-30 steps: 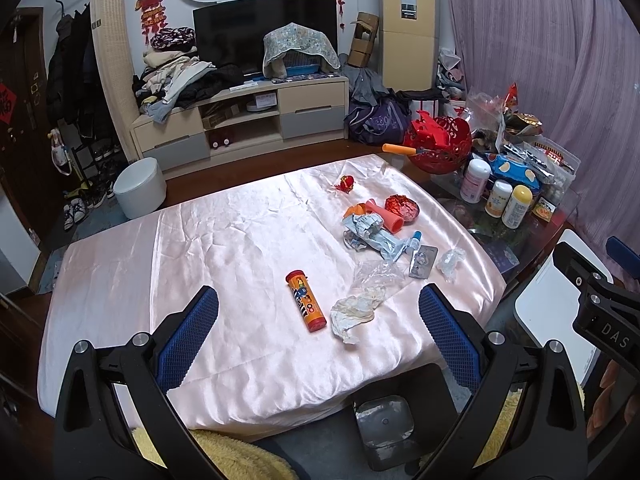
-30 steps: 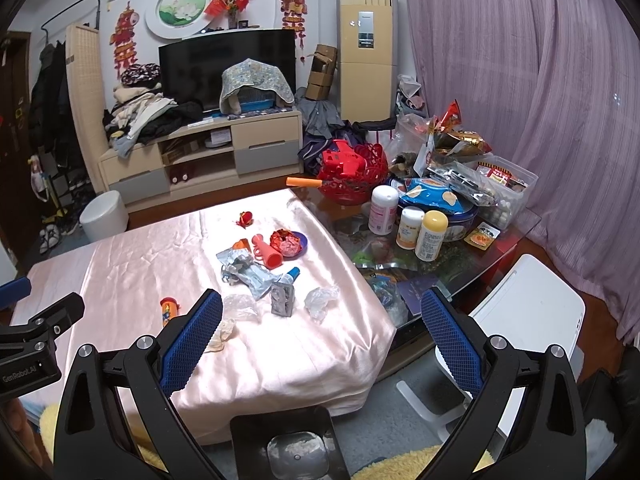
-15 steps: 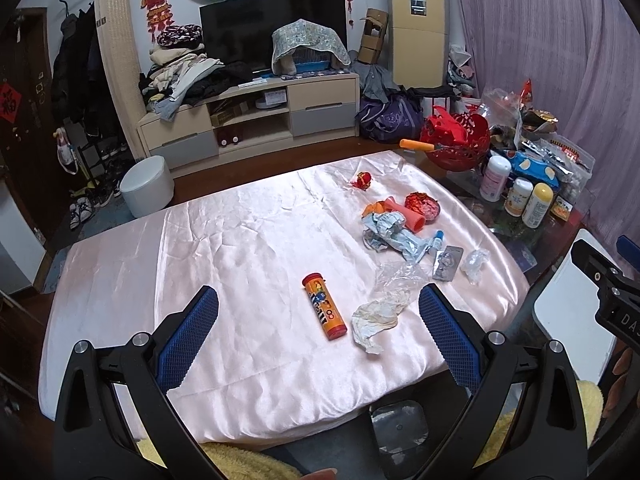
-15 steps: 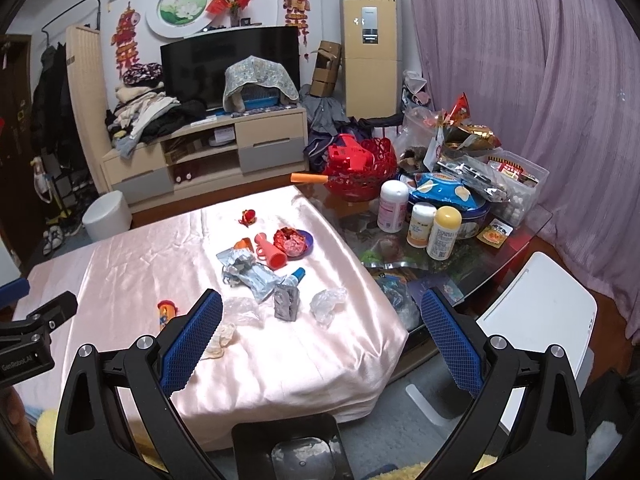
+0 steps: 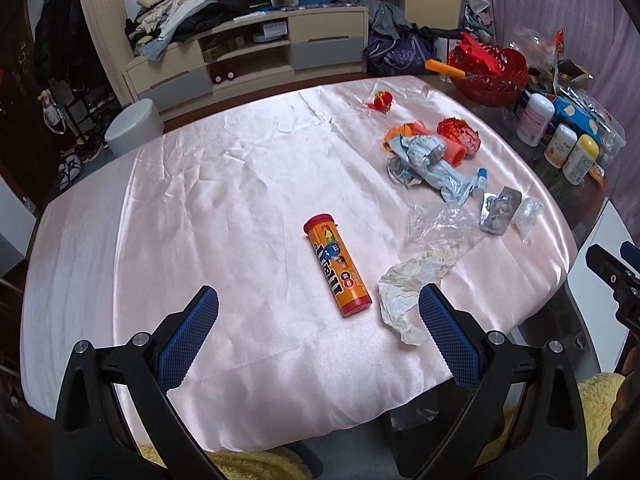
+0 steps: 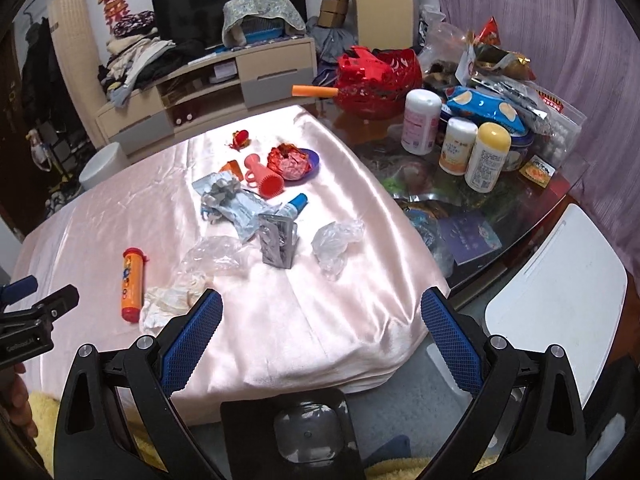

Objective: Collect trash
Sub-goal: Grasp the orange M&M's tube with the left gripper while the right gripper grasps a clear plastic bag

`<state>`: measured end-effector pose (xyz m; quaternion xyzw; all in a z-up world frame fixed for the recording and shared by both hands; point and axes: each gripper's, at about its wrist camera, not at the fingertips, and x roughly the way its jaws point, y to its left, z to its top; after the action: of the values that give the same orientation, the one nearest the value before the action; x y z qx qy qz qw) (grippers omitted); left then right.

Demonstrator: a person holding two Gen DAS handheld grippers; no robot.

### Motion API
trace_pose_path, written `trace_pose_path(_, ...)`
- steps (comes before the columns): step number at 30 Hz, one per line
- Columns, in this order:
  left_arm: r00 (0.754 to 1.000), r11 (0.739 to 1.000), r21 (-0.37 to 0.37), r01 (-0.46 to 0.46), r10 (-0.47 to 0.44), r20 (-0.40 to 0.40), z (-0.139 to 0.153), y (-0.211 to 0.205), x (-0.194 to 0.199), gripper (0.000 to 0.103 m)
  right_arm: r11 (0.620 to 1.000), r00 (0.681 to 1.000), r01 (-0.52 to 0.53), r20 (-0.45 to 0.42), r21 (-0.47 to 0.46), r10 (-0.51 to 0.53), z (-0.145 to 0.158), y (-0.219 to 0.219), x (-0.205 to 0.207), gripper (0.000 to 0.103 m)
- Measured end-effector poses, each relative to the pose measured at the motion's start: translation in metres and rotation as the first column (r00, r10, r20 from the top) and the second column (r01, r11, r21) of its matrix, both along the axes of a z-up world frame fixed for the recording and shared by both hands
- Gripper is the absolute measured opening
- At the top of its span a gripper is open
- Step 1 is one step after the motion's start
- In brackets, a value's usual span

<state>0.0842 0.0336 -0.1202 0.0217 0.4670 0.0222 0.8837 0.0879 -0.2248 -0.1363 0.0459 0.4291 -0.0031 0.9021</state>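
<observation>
Trash lies scattered on a pink satin cloth (image 5: pixel 200 208) over the table. An orange candy tube (image 5: pixel 336 264) lies just ahead of my left gripper (image 5: pixel 316 320), which is open and empty. Beside it are a crumpled white tissue (image 5: pixel 404 292), clear plastic (image 5: pixel 440 228), a silver blister pack (image 5: pixel 500 212) and a blue-white wrapper (image 5: pixel 432 164). My right gripper (image 6: pixel 320 324) is open and empty near the cloth's front edge. Ahead of it are the blister pack (image 6: pixel 278 240), a clear plastic wad (image 6: pixel 336 244), the wrapper (image 6: pixel 228 204), a coral cup (image 6: pixel 264 178) and the tube (image 6: pixel 133 284).
A red basket (image 6: pixel 376 76), several bottles (image 6: pixel 488 156) and snack bags (image 6: pixel 484 108) crowd the glass table at the right. A white chair (image 6: pixel 560 292) stands by the right front. A TV cabinet (image 5: pixel 248 48) and a white stool (image 5: pixel 134 128) are beyond the table.
Both grippers have moved forward and down towards the table; the tube and trash now look larger and closer. Nothing on the cloth has moved.
</observation>
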Motion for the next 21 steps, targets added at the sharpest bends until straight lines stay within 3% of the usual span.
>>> trace_pose_path(6,0.997,0.999,-0.051,-0.008,0.004,-0.075,-0.033,0.009,0.026,0.095,0.996,0.996,0.064,-0.069,0.055,-0.06,-0.03,-0.02,0.025,0.1)
trace_pose_path(11,0.994,0.997,-0.067,-0.029,0.021,-0.111,-0.052,0.016,0.046,0.095,0.993,0.995,0.055,-0.084,0.105,-0.047,-0.047,-0.023,0.044,0.1)
trace_pose_path(14,0.992,0.997,-0.063,-0.033,0.025,-0.123,-0.061,0.016,0.058,0.094,0.993,0.995,0.04,-0.091,0.109,-0.03,-0.055,-0.02,0.055,0.091)
trace_pose_path(21,0.985,0.995,-0.092,-0.043,0.026,-0.172,-0.083,0.014,0.084,0.062,0.992,0.995,0.013,-0.103,0.122,-0.001,-0.072,-0.02,0.081,0.065)
